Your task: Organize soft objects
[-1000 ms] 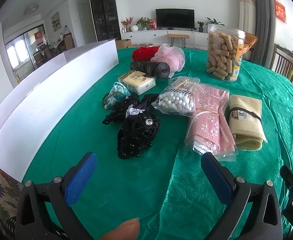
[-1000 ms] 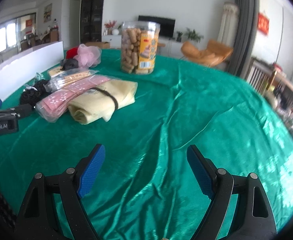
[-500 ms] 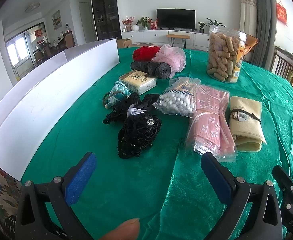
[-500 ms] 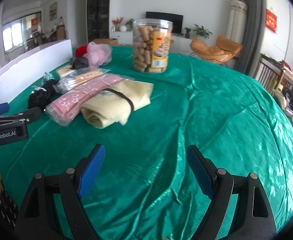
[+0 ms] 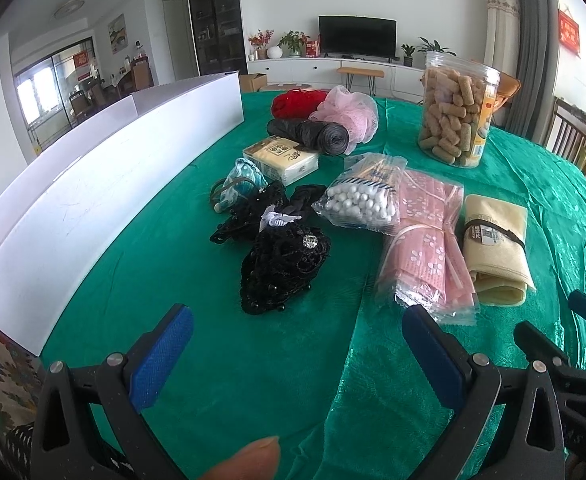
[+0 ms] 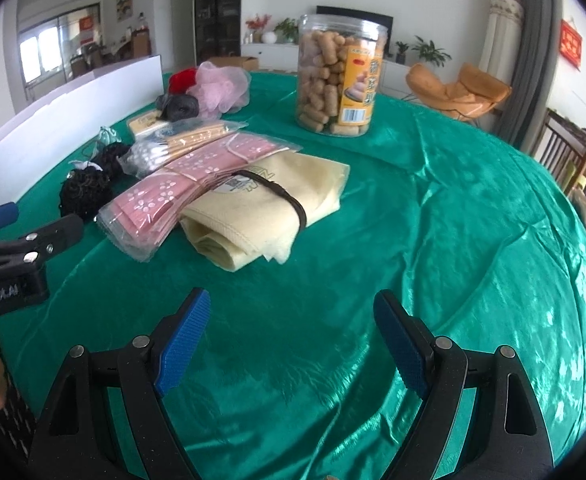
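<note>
A white board stands along the left edge of the green tablecloth; right of it lie black lace pieces, then a bag of cotton swabs, a pink packet touching the swabs, and a folded cream cloth just beside the packet; the left gripper hovers with jaws spread wide, empty, near the lace; the right gripper is likewise released, over bare tablecloth, near the cloth.

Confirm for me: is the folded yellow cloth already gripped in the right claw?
No: the right claw is open and empty above bare green tablecloth, with the folded yellow cloth lying beyond it.
</note>
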Action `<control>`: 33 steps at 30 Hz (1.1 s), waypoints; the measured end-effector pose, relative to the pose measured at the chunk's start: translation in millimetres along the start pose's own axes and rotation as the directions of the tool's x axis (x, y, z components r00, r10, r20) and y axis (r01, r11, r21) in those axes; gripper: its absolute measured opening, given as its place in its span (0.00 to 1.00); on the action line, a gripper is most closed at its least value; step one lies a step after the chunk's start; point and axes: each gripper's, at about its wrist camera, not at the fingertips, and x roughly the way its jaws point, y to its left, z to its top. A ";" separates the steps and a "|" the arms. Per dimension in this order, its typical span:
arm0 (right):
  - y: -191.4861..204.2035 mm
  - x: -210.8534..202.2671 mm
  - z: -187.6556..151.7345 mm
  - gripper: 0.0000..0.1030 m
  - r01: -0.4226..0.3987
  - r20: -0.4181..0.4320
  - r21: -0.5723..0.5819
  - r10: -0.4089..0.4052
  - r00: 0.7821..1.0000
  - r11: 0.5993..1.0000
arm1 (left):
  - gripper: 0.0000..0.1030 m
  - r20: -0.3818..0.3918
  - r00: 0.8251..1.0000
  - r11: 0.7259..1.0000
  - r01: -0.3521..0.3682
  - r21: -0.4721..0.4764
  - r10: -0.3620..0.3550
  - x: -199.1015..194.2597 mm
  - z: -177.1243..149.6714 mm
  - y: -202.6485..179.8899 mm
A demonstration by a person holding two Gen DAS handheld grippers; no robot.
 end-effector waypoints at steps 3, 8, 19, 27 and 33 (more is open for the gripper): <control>1.2 5.6 7.0 0.83 -0.016 -0.019 -0.006 0.016 1.000 1.000 | 1.00 -0.005 1.000 1.000 0.002 -0.002 -0.002 1.1 0.0 0.1; 2.2 25.4 16.9 0.83 -0.037 -0.074 -0.007 0.036 0.997 0.999 | 1.00 -0.023 1.000 1.000 0.002 -0.003 -0.003 4.7 -0.4 -0.2; -12.4 57.3 36.1 0.83 -0.026 -0.103 0.039 0.030 0.994 0.999 | 1.00 -0.117 0.993 0.999 -0.016 0.037 0.020 23.5 -6.5 -8.2; -14.7 58.5 35.8 0.84 -0.022 -0.090 0.044 0.026 0.996 0.999 | 1.00 -0.161 0.986 0.998 -0.022 0.067 0.032 32.4 -9.1 -12.8; -15.8 59.7 35.9 0.86 -0.015 -0.093 0.045 0.019 0.995 0.999 | 1.00 -0.179 0.984 0.999 -0.003 0.044 0.011 35.5 -8.7 -9.1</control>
